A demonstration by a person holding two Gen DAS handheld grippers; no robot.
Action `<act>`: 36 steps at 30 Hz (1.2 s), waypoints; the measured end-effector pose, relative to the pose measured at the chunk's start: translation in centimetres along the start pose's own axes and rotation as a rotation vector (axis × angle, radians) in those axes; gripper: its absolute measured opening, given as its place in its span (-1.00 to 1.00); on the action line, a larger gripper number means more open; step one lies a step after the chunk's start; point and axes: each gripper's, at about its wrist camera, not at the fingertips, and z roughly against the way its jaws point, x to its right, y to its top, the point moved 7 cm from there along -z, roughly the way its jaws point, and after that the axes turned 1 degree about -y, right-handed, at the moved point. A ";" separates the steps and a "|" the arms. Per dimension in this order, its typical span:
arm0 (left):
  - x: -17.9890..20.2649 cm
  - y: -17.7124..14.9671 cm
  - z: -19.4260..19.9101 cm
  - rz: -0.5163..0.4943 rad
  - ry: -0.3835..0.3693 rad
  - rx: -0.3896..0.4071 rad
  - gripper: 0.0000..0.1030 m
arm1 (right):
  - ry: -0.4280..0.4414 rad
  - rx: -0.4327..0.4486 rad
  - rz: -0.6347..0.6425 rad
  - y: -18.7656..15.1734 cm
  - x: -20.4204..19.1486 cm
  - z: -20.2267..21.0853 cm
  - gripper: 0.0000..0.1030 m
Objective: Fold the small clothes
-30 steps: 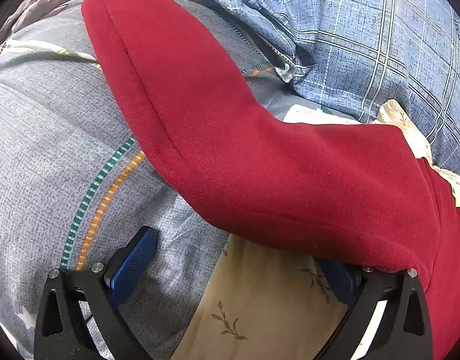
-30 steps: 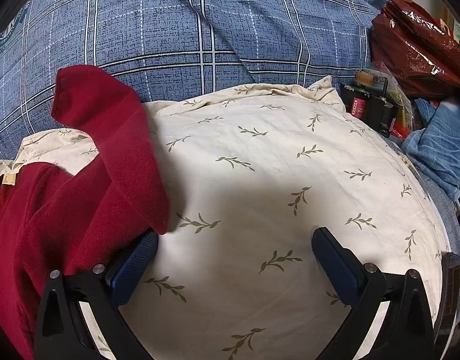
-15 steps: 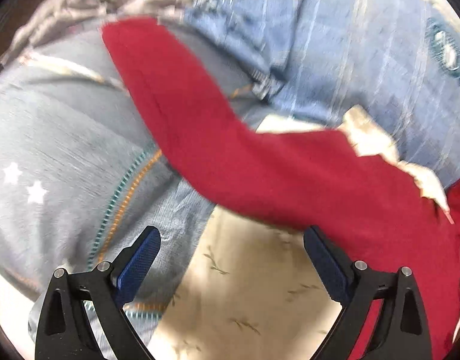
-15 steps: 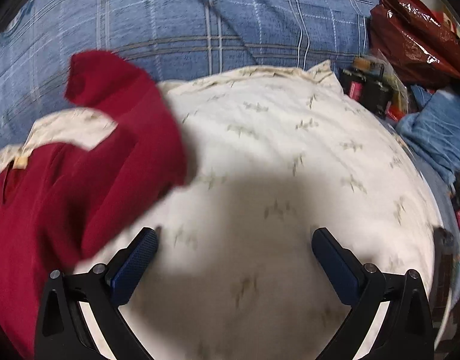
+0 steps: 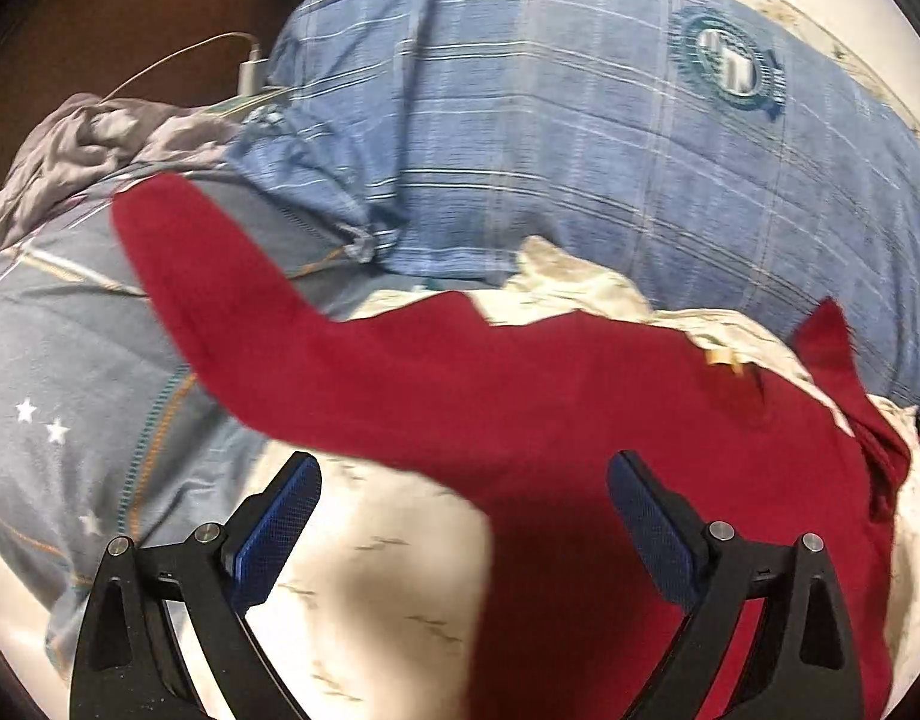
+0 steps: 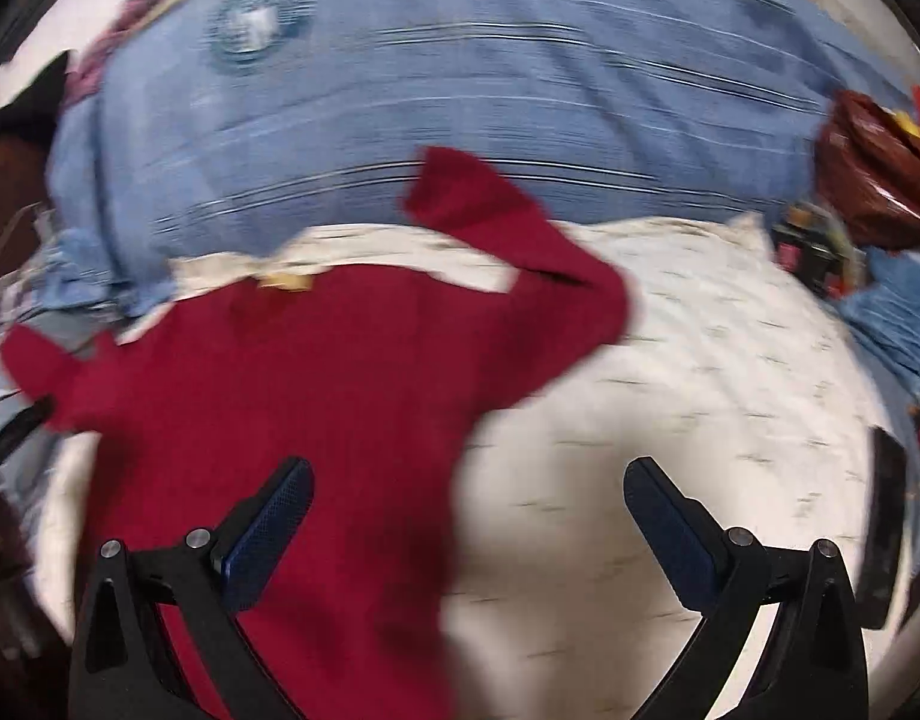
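Right wrist: red top [image 6: 316,396] on cream pillow [image 6: 670,420], blue quilt [image 6: 460,90] behind.

Cream leaf-print bedsheet [image 6: 670,420] under a spread red top [image 6: 316,372], blue plaid quilt [image 5: 580,150] behind.

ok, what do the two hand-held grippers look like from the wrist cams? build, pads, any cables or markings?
Both look alike. The left hand-held gripper and the right hand-held gripper each have two matte black finger arms with triangular cut-outs and silver round bolt heads at the joints. The fingertips carry flat rectangular blue pads with a fine mesh-like texture. No cables, labels or markings show on them, and no hands or sleeves are in view.
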 end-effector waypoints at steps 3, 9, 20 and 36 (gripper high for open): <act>1.5 0.1 -0.1 -0.031 -0.008 -0.006 0.87 | 0.083 0.023 -0.007 0.3 -3.2 -0.1 0.99; 4.2 -0.3 -1.7 -0.048 -0.072 -0.014 0.87 | 0.141 0.053 -0.046 0.5 -7.0 -1.5 0.99; 3.6 -0.4 -4.6 -0.117 -0.028 -0.047 0.82 | 0.072 0.103 -0.069 0.9 -8.9 -4.8 0.99; 4.2 -1.1 -4.8 -0.137 -0.043 -0.034 0.82 | -0.005 0.086 -0.011 0.3 -9.0 -5.9 0.99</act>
